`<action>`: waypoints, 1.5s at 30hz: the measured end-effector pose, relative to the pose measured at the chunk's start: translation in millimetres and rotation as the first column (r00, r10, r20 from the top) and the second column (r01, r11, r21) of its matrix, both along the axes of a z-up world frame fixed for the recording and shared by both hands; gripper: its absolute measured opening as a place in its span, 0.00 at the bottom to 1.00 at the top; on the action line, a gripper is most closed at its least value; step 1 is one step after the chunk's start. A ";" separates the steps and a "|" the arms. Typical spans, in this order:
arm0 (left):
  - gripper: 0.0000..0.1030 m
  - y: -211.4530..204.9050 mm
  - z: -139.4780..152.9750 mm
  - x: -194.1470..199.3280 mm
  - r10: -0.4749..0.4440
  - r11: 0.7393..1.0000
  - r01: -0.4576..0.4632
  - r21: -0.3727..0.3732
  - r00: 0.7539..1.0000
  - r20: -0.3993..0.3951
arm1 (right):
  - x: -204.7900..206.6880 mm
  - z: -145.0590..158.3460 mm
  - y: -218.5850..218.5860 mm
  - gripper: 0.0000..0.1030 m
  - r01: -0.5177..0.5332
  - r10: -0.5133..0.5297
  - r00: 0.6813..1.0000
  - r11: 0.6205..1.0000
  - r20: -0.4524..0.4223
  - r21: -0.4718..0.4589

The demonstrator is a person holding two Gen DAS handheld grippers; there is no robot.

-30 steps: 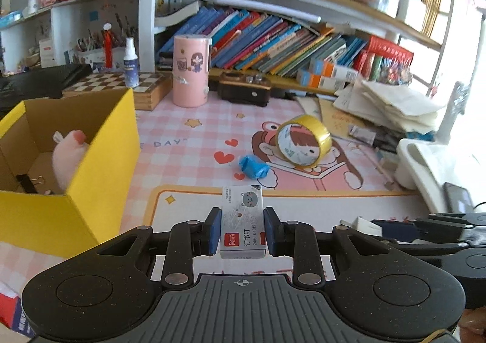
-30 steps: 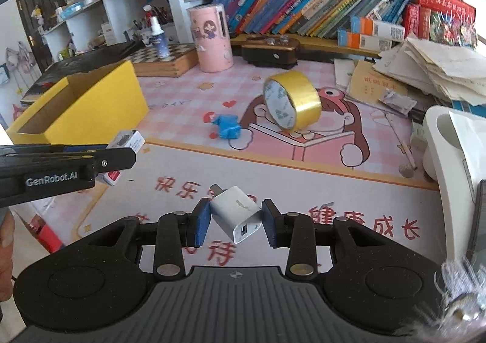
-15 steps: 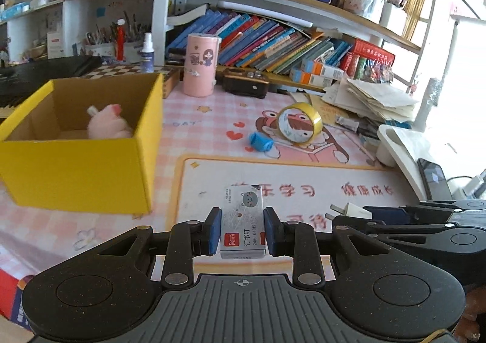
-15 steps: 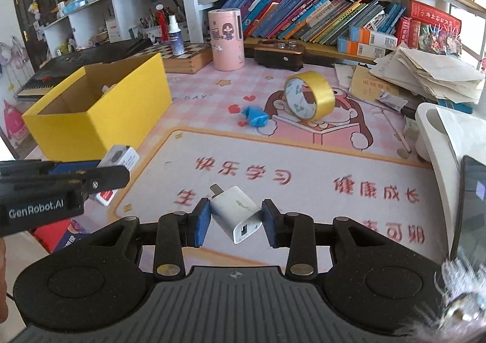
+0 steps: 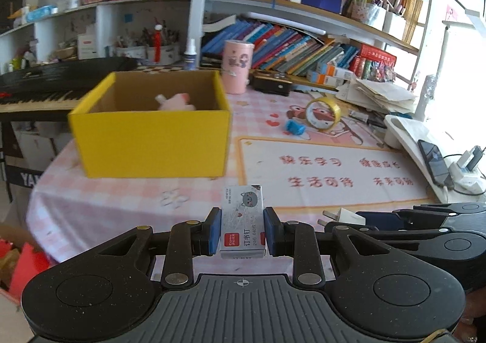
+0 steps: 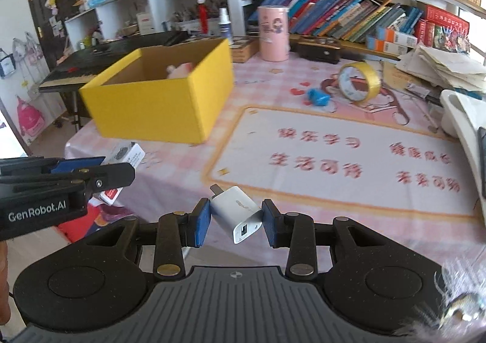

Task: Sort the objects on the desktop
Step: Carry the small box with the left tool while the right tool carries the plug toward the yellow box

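Closest to me, the left gripper (image 5: pixel 242 230) has its 2 blue pads clamped on a small staple box (image 5: pixel 242 223), white and red with a cat drawn on its top, held upright above the near edge of the table (image 5: pixel 100 206). Just beside it, the right gripper (image 6: pixel 236 223) pinches a white USB charger plug (image 6: pixel 237 212), tilted so its prongs point up and away to the left and its port faces the camera.

Past them lies the pink checked cloth and a printed desk mat (image 5: pixel 328 173) with red characters. To the left of the mat stands an open yellow cardboard box (image 5: pixel 152 142) with a pink plush toy (image 5: pixel 177 101) inside.

Farther back on the mat, a small blue object (image 5: pixel 294 127) sits just beside a roll of yellow tape (image 5: pixel 322 110) standing on edge. Behind those are a pink cylinder (image 5: pixel 237 66), a black keyboard (image 5: pixel 57 79) off to the left, and shelves of books (image 5: pixel 297 48).
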State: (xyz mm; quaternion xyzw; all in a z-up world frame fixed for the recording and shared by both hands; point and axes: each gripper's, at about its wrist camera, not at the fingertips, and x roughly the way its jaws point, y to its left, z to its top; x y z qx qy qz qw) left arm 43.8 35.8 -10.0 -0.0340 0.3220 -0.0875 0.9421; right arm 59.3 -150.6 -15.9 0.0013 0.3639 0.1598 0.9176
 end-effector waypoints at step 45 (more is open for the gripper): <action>0.28 90.5 8.6 -18.8 0.146 0.989 -0.145 -0.022 0.988 0.044 | -9.6 4.7 118.0 0.33 -0.208 0.208 0.978 0.978 0.014 -0.005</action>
